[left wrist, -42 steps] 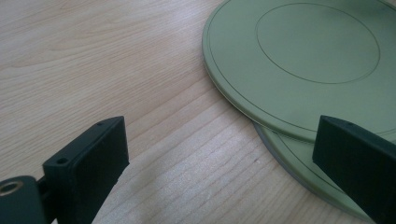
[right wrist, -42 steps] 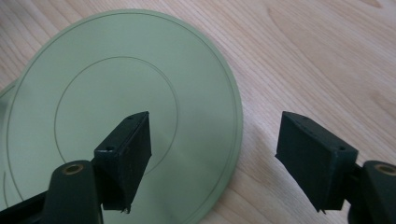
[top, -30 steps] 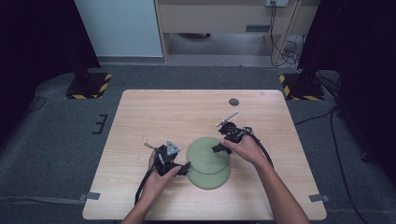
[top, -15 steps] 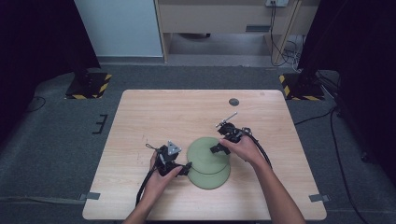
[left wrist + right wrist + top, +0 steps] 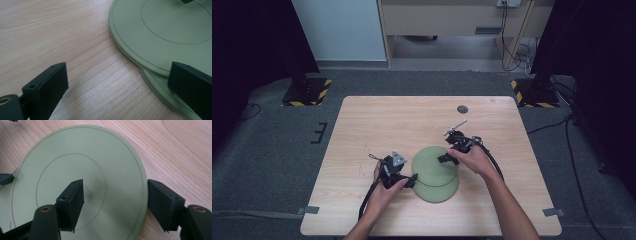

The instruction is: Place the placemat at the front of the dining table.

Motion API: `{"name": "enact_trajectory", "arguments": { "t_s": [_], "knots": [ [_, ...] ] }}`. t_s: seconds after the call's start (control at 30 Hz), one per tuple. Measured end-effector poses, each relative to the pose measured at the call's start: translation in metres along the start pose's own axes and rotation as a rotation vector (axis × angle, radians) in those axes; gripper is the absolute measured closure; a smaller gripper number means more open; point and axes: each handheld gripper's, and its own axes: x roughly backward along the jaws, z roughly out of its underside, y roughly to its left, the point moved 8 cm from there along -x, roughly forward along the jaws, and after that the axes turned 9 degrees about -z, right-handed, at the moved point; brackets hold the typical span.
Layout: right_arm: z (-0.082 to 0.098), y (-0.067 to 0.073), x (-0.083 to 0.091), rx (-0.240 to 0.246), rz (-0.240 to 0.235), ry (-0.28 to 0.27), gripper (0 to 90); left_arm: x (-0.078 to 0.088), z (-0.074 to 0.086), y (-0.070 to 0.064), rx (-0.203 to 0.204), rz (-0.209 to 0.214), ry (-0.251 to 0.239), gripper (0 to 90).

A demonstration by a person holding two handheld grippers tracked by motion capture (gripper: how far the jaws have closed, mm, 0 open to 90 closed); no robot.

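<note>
A pale wood-grain bench (image 5: 377, 125) carries two smooth, round olive-green plates (image 5: 435, 172), stacked off-centre near its front; the right gripper (image 5: 115, 202), fingers closing, straddles the upper plate's rim without pressing, while the left gripper (image 5: 117, 87) rests released beside the stack

The right gripper (image 5: 115, 205) had just been closing its jaws, which narrowed around the rim of the upper green plate (image 5: 82, 170). One jaw stood over the plate's face and the other outside its edge on the bench (image 5: 180, 150), neither yet pressing on it.
</note>
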Motion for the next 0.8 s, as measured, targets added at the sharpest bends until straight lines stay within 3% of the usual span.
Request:
{"name": "enact_trajectory", "arguments": {
  "t_s": [0.37,0.8],
  "knots": [
    [-0.002,0.004,0.019,0.009,0.044,-0.047,51.2,0.0,0.0,0.0,0.0,-0.005,0.005,1.6],
    [-0.005,0.005,0.032,-0.012,-0.008,-0.099,70.5,0.0,0.0,0.001,0.0,-0.012,0.002,0.5]
  ]
}}
